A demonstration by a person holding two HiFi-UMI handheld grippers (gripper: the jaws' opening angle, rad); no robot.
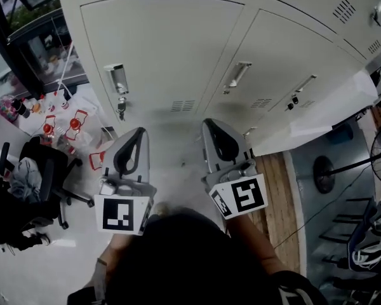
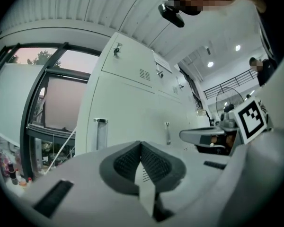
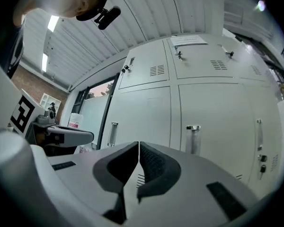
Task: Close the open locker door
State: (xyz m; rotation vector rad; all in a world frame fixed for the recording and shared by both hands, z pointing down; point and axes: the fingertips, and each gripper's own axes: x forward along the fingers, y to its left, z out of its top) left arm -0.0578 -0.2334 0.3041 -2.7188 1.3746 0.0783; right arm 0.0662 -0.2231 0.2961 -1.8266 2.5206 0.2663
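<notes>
Two grippers sit low and close to the person's body in the head view, side by side and pointing at the lockers [image 1: 178, 49]. The left gripper [image 1: 140, 131] has its jaws pressed together with nothing between them; its own view shows the ribbed dark pads [image 2: 154, 162] meeting along a single seam. The right gripper [image 1: 207, 121] is the same, its pads [image 3: 154, 163] touching at the tip and holding nothing. Neither gripper touches a locker.

Beyond them is pale floor, with a strip of wooden boards [image 1: 279, 202] to the right. On the left stands a dark office chair [image 1: 41, 164], with small red-and-white objects [image 1: 70, 126] nearby.

Further off, the grey locker doors directly ahead all lie flush with the frame. Each has an upright metal handle: one on the left door [image 1: 117, 78], one on the next [image 1: 238, 74], and a third further right [image 1: 303, 83]. A pale flat panel [image 1: 324, 110] juts out at the right end of the row; whether it is the open door cannot be told.
</notes>
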